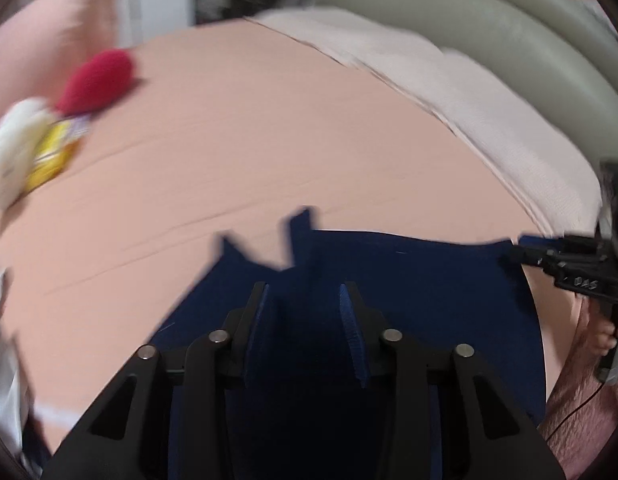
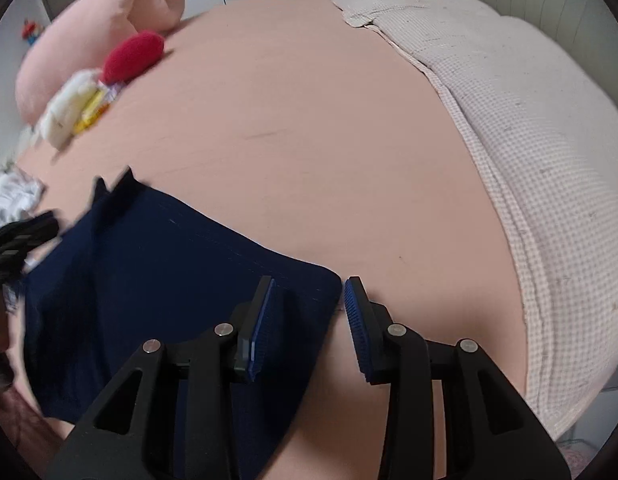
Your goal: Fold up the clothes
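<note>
One navy garment (image 2: pixel 157 280) lies flat on the bed (image 2: pixel 309 140), near its front edge. Two claws: left claw (image 1: pixel 305 320) hangs over the cloth, jaws narrowly apart, gripping nothing; right claw (image 2: pixel 309 320) straddles the garment's corner, jaws apart, pads not pressing. One red plush (image 2: pixel 133 56), one pink pillow (image 2: pixel 89 40). Writing on the yellow packet (image 2: pixel 91 114) is blurred; the left view is smeared.

Pink pillow (image 2: pixel 89 32), red plush (image 2: pixel 133 56), white/yellow toy (image 2: pixel 75 106) on bed; checked blanket (image 2: pixel 529 140) at the rt edge.
</note>
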Available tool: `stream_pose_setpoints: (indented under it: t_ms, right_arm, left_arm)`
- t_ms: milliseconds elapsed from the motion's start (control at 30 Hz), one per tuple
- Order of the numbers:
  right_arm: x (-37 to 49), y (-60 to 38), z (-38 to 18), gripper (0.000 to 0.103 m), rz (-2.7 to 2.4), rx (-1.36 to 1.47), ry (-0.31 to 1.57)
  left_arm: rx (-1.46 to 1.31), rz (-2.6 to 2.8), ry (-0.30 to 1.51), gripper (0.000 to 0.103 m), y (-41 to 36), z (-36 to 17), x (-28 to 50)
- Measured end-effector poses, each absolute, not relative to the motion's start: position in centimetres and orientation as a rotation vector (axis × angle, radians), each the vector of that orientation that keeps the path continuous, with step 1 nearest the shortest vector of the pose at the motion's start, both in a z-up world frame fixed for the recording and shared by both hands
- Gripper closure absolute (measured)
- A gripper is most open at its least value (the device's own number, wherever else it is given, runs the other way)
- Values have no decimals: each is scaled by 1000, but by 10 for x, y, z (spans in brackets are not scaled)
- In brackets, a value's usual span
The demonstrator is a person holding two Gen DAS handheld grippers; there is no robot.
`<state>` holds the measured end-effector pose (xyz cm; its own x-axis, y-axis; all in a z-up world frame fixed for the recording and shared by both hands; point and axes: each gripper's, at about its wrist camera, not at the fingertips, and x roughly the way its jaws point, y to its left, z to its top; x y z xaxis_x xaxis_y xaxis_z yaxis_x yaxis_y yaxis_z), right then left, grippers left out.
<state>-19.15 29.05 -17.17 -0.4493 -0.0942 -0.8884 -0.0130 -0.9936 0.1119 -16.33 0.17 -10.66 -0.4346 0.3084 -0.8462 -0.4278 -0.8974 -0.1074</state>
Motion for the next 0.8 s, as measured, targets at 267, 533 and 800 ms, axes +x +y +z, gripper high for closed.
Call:
stream_pose_setpoints:
  t_ms: [267,533,800]
  right_arm:
    - [-209,301,-204,55,-2514,1784,-142]
    - [-212,332,-180,55,-2681,1720,-139]
    - [-214,299,-188,55,-2341,1700,-292]
  left_arm:
    - [-1481,2404,249,86,9,-128,-213]
    - [-1355,2364,137,86,12,-95,-215]
    - [-1489,2172,280,86,49,-136,-237]
